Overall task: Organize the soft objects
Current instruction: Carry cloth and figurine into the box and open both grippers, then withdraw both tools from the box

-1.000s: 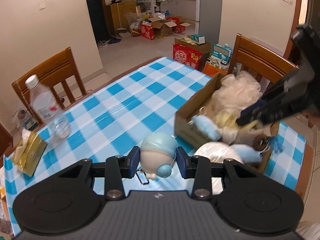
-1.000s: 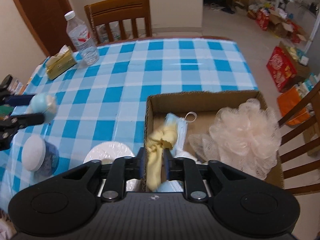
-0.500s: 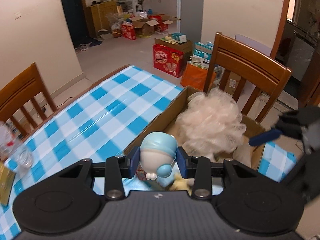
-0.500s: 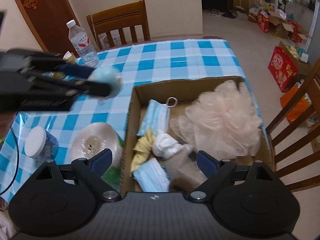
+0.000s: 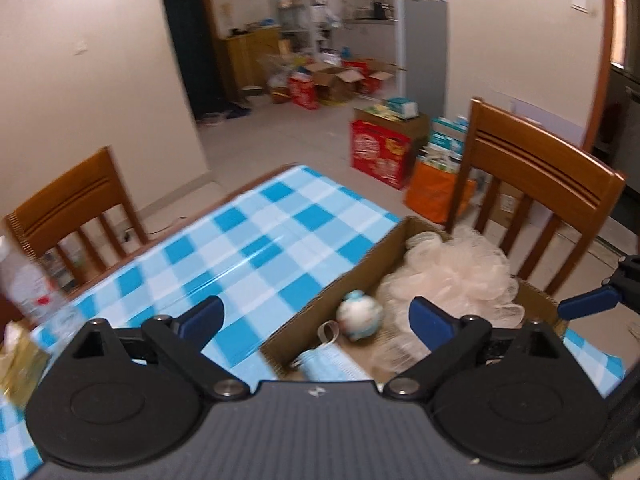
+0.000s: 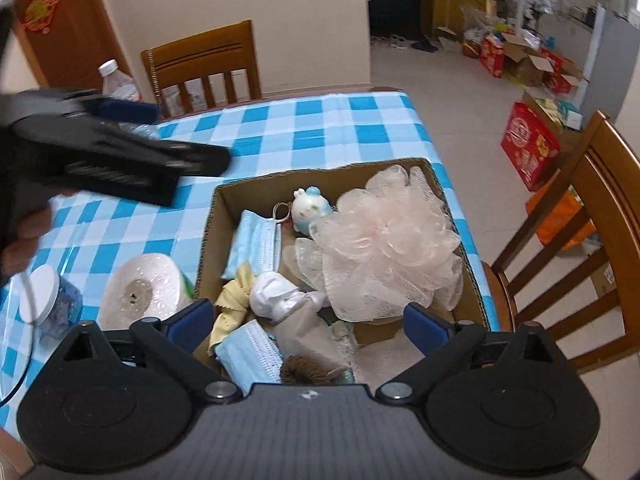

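A cardboard box (image 6: 208, 240) sits on the blue checked table and holds soft things: a pink bath pouf (image 6: 384, 240), blue face masks (image 6: 256, 240), a yellow cloth (image 6: 236, 300), a white sock (image 6: 276, 294) and a small blue-and-white plush toy (image 6: 308, 208). The toy (image 5: 360, 314) lies in the box near its far corner. My left gripper (image 5: 316, 318) is open and empty above the box (image 5: 348, 280). My right gripper (image 6: 306, 322) is open and empty over the box's near end.
A roll of tissue (image 6: 140, 288) and a white-lidded jar (image 6: 44, 296) stand left of the box. A water bottle (image 6: 116, 80) and a yellow tissue pack (image 5: 16, 364) are at the table's far side. Wooden chairs (image 5: 532, 184) stand around the table.
My left gripper carried the plush toy over the box, opened and dropped it in. My right gripper let go of the yellow cloth in the box and drew back, open.
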Available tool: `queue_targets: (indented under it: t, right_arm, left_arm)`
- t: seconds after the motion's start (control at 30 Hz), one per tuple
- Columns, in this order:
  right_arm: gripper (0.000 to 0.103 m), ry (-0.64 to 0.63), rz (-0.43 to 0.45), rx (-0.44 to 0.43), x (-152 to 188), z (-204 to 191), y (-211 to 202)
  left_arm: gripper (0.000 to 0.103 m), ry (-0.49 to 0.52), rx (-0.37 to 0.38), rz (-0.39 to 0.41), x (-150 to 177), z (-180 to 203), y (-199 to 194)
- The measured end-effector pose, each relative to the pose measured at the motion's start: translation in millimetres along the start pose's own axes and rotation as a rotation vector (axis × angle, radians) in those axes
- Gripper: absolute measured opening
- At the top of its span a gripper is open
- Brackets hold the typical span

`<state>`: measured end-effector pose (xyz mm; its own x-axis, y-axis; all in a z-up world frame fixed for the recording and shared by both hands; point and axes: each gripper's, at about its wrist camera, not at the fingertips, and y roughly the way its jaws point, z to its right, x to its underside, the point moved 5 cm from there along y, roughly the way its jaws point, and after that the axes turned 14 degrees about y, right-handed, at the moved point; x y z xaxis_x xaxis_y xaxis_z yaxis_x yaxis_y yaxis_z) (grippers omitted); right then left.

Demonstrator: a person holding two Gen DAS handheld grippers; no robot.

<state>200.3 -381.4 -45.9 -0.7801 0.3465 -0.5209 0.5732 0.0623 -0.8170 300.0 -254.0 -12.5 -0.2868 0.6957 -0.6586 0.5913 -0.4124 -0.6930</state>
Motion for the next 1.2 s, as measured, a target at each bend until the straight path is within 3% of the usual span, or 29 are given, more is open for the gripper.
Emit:
queue_targets:
  t: [0.1, 0.27, 0.43, 0.6, 0.83, 1.2]
  right_arm:
    - [0.103, 0.024, -0.011, 0.035, 0.6, 1.5, 4.5]
    - [0.103, 0.054, 0.0, 0.163, 8.2, -1.2, 4.9]
    - [0.103, 0.08, 0.049, 0.291, 27.7, -5.5, -8.1]
    - [0.103, 0.132, 0.055, 0.328, 55.2, -15.1, -31.4]
    - [0.103, 0.168, 0.082, 0.36, 89.6, -32.4, -65.4]
    - [0.103, 0.2, 0.105, 0.389, 109.1, -39.0, -83.1]
  left_arm:
    - [0.099, -0.034, -0.044, -0.02, 12.7, -3.4, -18.0]
    - [0.099, -0.107, -0.108, -0.109, 41.0, 4.3, -44.6]
    - [0.099, -0.173, -0.092, -0.171, 72.2, 18.9, -62.7]
    - [0.099, -0.165, -0.096, -0.205, 93.6, 32.1, -81.7]
    - [0.099, -0.125, -0.069, -0.188, 103.0, 43.8, -106.7]
    - [0.099, -0.115, -0.059, -0.193, 113.6, 51.3, -122.2]
